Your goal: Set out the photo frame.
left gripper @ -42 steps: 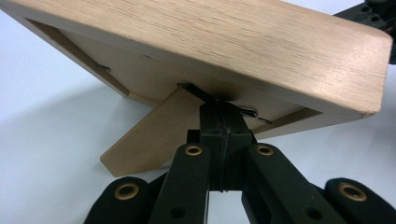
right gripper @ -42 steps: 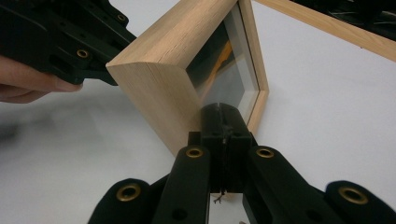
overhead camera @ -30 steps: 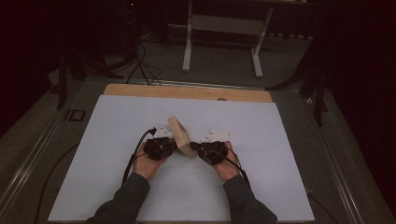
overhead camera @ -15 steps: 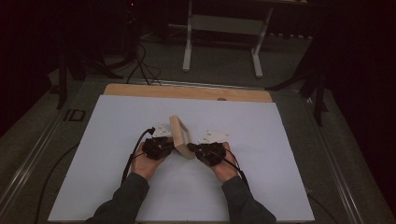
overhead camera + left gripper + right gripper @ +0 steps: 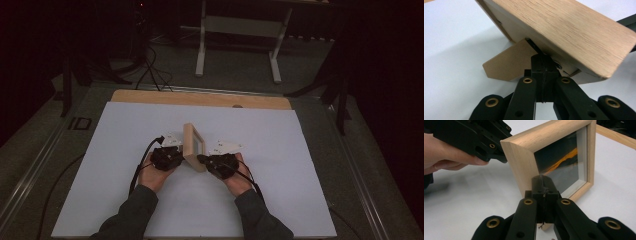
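**Frame propped between two closed tongs**

Since the earlier frames, almost nothing has been shifted: the hands and the wooden picture frame (image 5: 193,147) are found in the same place near the middle of the tabletop (image 5: 300,150).

Nearest the person, both forearms are seen coming in from the bottom edge, each hand wrapped around its tool. The left tongs (image 5: 543,65) are pressed together, and their tip is set against the frame's back, just where a brown cardboard stand (image 5: 506,65) folds out. The right tongs (image 5: 543,185) are likewise pressed together, nothing being pinched; their tip is placed against the glazed front near the lower corner.

The frame is made of pale, grained wood with a deep rim, and a dark picture with an orange streak is shown behind its glass. It is stood on edge, tilted, between the two tongs, on the white sheet.

Farther off, a wooden board edge (image 5: 200,98) is seen, then a metal stand (image 5: 237,27) on the floor.
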The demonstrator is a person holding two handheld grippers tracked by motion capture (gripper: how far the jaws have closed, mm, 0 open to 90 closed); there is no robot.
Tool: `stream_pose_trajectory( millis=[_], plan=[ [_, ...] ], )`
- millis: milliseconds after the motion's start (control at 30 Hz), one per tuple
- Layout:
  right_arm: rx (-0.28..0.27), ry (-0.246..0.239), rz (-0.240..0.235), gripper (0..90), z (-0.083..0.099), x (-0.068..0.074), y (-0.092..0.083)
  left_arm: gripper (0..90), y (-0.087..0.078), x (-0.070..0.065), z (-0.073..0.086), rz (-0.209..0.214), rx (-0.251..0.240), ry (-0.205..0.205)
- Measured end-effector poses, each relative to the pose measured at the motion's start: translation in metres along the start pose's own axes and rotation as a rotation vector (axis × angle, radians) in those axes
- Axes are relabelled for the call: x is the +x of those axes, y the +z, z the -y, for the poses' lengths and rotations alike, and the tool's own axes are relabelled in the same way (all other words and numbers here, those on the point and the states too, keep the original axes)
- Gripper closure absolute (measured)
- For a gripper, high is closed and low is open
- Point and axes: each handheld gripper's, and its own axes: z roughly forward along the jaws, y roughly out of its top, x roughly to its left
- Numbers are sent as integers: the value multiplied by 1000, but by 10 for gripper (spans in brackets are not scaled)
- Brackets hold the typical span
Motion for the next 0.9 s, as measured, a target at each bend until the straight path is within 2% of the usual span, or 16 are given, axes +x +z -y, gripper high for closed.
stream_pose_trajectory(
  millis=[233, 333, 467, 667, 800, 900],
  plan=[
    [1, -9, -9, 899, -1, 2, 1, 896, -1, 2, 1, 2, -8, -2],
    [3, -13, -2, 897, 0, 2, 0, 881, -3, 2, 2, -7, -24, -22],
    [1, -14, 6, 881, -1, 3, -1, 836, -6, 3, 2, -17, -31, -30],
    [-2, -23, 17, 845, -2, 4, -6, 795, -15, 10, 8, -11, -53, -75],
    [-2, -32, 24, 815, -2, 5, -10, 767, -22, 12, 11, -13, -63, -85],
    [2, -38, 33, 786, -2, 6, -13, 733, -27, 11, 11, 1, -76, -95]
  ],
)
